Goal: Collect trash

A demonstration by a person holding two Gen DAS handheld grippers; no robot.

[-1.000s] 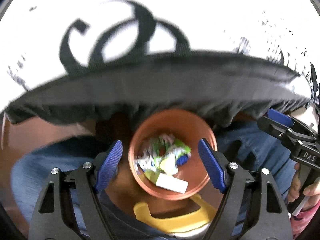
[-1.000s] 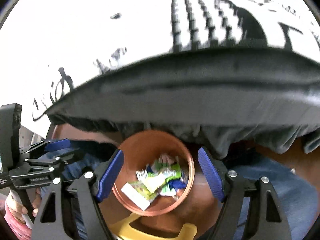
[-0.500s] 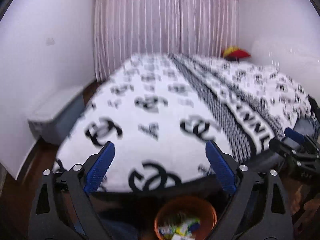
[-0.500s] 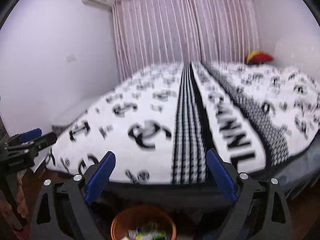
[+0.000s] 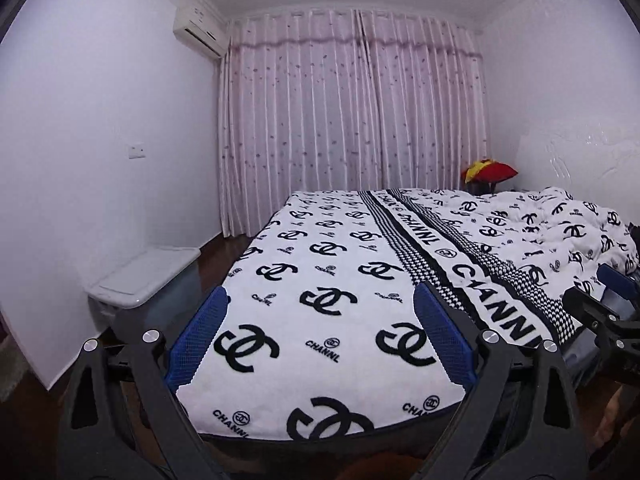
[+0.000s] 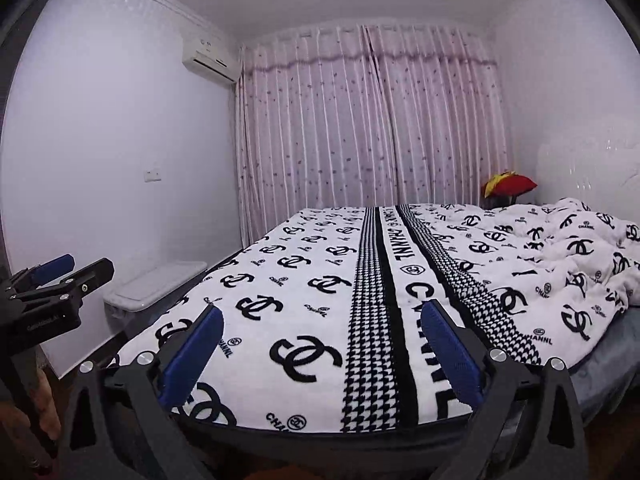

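**Both grippers spread wide over the foot of the bed, no trash in sight**

The left gripper (image 5: 320,292) is held with its two fingers spread wide, and nothing is caught between the blue pads (image 5: 200,336). The jaws of the right gripper (image 6: 322,309) are opening, and nothing lies between them either. The two grippers are held side by side, apart from each other, each showing at the edge of the other's view.

Straight ahead of both grippers, and slightly below them, the near edge of a bed (image 5: 280,440) is seen. It is covered by a white blanket (image 5: 320,240) printed with black logos and crossed by a black-and-white checked band. Ahead and to the right, the blanket is bunched into folds.

No trash can be made out between the fingers or on the blanket ahead of them; where it lies relative to either gripper cannot be told from these views.

To the left of the left gripper, a pale lidded box (image 5: 144,276) is set on the dark floor (image 5: 24,420) against the wall. Farther ahead and to the right, beyond the bed, a red and yellow cushion (image 5: 490,172) is seen. The far wall is filled by a closed pink curtain (image 5: 352,112), with an air conditioner (image 5: 199,32) mounted high to its left.
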